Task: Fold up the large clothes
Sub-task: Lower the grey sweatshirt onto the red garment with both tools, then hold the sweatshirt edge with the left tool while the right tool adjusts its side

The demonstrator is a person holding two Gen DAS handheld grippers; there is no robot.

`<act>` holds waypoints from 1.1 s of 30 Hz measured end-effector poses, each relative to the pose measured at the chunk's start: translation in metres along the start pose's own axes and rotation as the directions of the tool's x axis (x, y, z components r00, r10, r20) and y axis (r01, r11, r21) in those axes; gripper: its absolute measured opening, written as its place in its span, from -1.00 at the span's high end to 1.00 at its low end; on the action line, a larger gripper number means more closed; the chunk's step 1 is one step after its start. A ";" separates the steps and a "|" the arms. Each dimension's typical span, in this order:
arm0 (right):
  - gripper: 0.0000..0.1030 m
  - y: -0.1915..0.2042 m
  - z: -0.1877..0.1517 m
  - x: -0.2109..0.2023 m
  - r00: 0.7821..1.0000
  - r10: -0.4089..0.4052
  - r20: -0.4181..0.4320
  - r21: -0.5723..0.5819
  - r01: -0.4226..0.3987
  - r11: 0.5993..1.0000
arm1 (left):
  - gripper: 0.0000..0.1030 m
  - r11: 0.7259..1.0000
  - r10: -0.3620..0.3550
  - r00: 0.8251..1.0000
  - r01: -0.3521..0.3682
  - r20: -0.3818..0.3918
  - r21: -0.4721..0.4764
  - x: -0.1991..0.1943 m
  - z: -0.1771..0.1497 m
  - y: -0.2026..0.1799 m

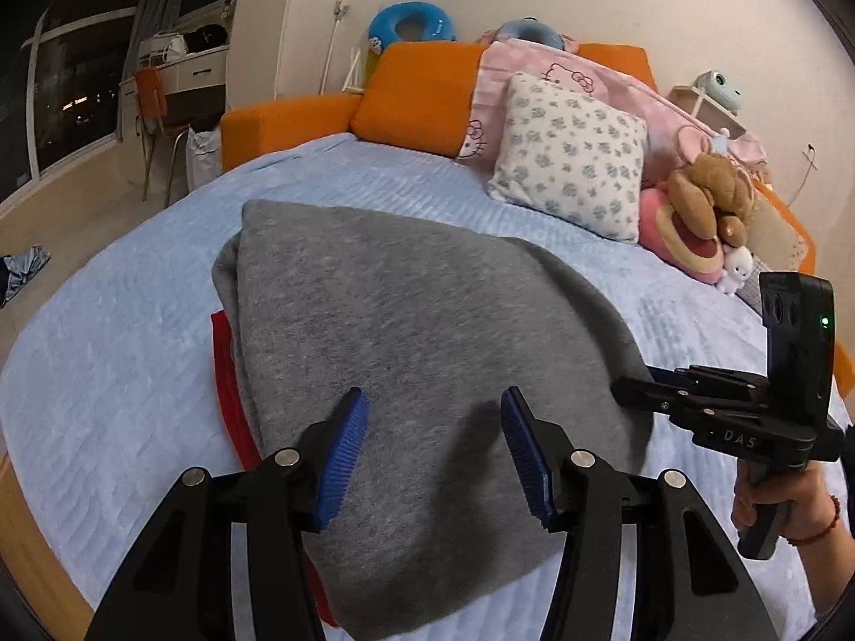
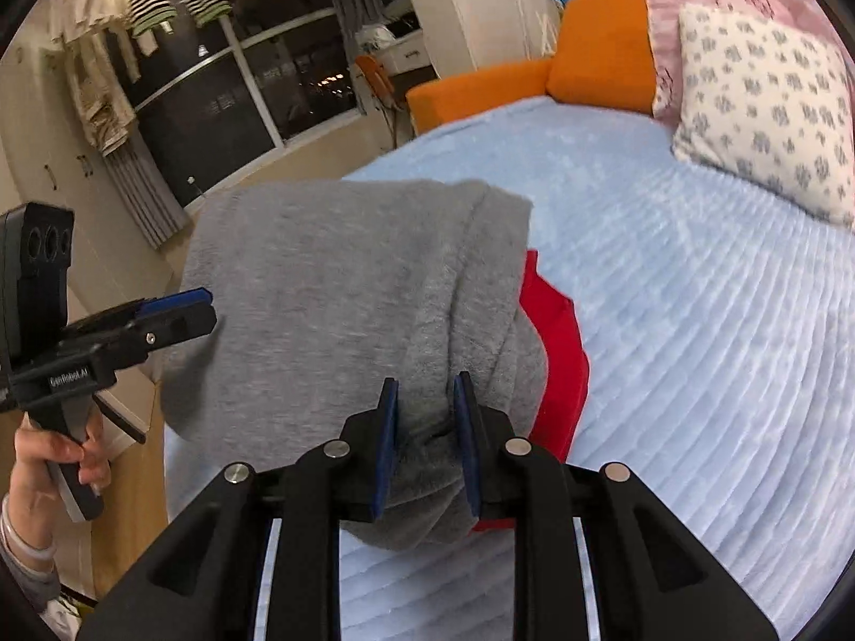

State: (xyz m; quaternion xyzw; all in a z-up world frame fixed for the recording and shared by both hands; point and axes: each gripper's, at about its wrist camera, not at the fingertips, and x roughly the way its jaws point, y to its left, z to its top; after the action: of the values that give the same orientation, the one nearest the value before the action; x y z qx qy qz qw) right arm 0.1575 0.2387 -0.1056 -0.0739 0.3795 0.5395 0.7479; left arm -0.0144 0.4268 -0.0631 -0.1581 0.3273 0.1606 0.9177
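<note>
A folded grey garment [image 1: 427,342] lies on the light blue bedspread [image 1: 107,374], on top of a red garment [image 1: 230,390] whose edge sticks out. My left gripper [image 1: 435,400] is open and hovers just above the grey garment's near part. My right gripper [image 2: 426,387] is shut on a bunched edge of the grey garment [image 2: 331,294]; the red garment [image 2: 556,352] shows to its right. The right gripper also appears in the left wrist view [image 1: 630,384] at the garment's right edge. The left gripper appears in the right wrist view [image 2: 197,302], open.
A floral pillow [image 1: 572,160], pink Hello Kitty bedding [image 1: 566,75] and plush toys [image 1: 705,213] lie at the bed's head by the orange headboard [image 1: 417,91]. Wooden floor [image 1: 43,550] borders the bed at left. Clothes lie on the floor [image 1: 21,272].
</note>
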 end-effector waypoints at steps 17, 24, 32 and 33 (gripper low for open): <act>0.34 0.004 0.071 -0.012 0.997 0.017 0.071 0.019 -0.019 1.000 | -0.01 0.996 -0.047 0.997 0.051 0.061 -0.068 -0.028 0.052 0.004; 0.74 -0.047 0.103 0.066 0.989 0.127 -0.079 0.286 -0.100 0.953 | 0.03 0.995 0.006 0.999 -0.011 -0.049 -0.100 0.030 0.082 0.009; 0.77 -0.115 0.062 0.054 0.999 0.021 -0.037 0.406 -0.004 0.914 | 0.24 0.990 -0.024 0.998 0.016 -0.052 -0.142 0.043 0.071 0.039; 0.76 -0.112 0.054 0.039 0.997 0.072 0.012 0.402 -0.071 0.913 | 0.24 0.990 -0.019 0.999 0.012 -0.049 -0.139 0.044 0.070 0.039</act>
State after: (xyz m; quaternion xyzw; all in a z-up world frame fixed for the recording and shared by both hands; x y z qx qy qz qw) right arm 0.2856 0.2504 -0.1261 0.0945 0.4859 0.4770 0.7263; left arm 0.0407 0.4973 -0.0476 -0.2281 0.3369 0.1717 0.8972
